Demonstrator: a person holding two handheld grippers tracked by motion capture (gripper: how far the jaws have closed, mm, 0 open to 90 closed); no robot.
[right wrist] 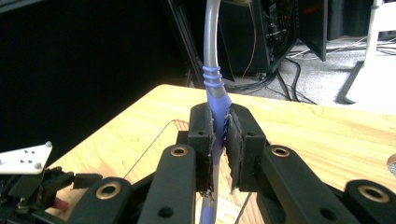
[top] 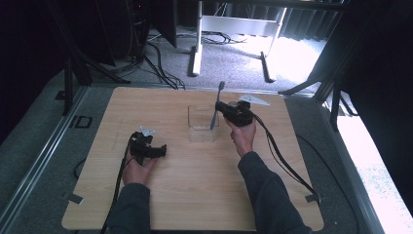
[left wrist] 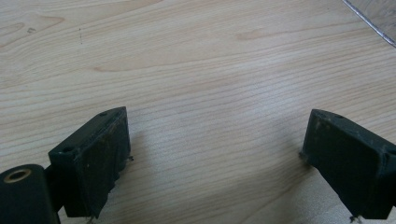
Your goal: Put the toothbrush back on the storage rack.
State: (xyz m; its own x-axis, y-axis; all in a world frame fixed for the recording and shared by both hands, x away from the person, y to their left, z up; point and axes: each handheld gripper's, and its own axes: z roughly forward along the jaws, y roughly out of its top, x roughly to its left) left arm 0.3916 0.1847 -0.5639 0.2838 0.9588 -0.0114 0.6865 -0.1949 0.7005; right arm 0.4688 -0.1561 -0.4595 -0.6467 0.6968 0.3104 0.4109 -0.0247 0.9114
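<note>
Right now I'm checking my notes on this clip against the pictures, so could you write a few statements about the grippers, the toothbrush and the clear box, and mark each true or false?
1. The right gripper is shut on the toothbrush. True.
2. The toothbrush lies flat on the table. False: it is held roughly upright, with its lower end over the clear box.
3. The left gripper has its jaws open with nothing between them. True.
4. The left gripper holds the clear box. False: it rests low over bare wood, apart from the box.
5. The clear box stands at the near edge of the table. False: it stands in the far half, beside the right gripper.
</note>
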